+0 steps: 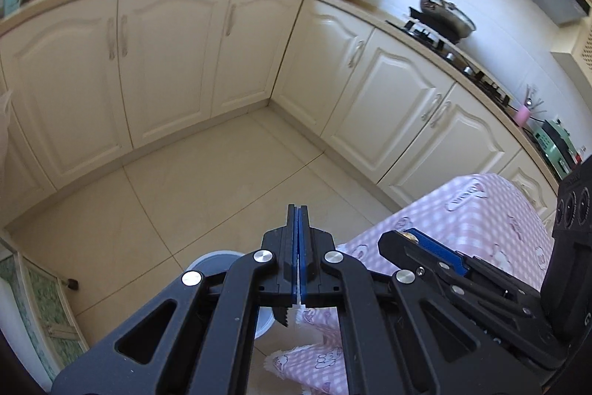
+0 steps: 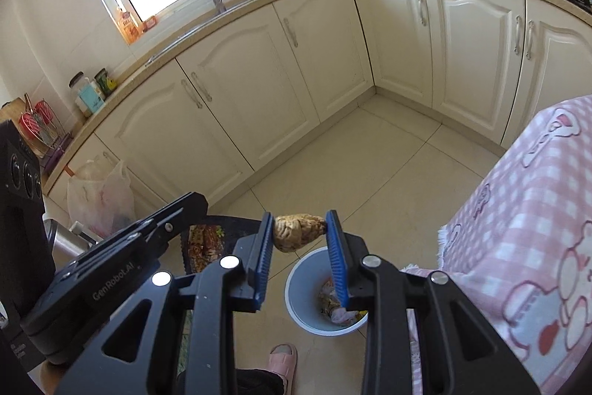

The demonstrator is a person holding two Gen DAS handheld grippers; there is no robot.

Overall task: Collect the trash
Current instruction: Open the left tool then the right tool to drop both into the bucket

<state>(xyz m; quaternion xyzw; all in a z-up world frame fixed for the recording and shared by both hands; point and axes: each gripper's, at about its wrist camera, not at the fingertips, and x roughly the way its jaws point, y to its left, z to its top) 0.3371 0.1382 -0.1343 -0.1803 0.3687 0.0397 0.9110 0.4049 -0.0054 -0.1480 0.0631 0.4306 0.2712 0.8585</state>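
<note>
The left gripper (image 1: 298, 210) sits at lower centre, its 2 blue pads pressed together over the tiled floor (image 1: 207, 180). A grey bin (image 1: 212, 260) peeks out behind it. At lower right, the right gripper (image 1: 418, 243) hangs over a pink checked cloth (image 1: 481, 210).

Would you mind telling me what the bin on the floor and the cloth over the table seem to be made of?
Bin: probably plastic; smooth, pale, slightly glossy wall with a rolled rim. Cloth: woven fabric, matte; it drapes in folds and has a frayed fringe edge.
</note>
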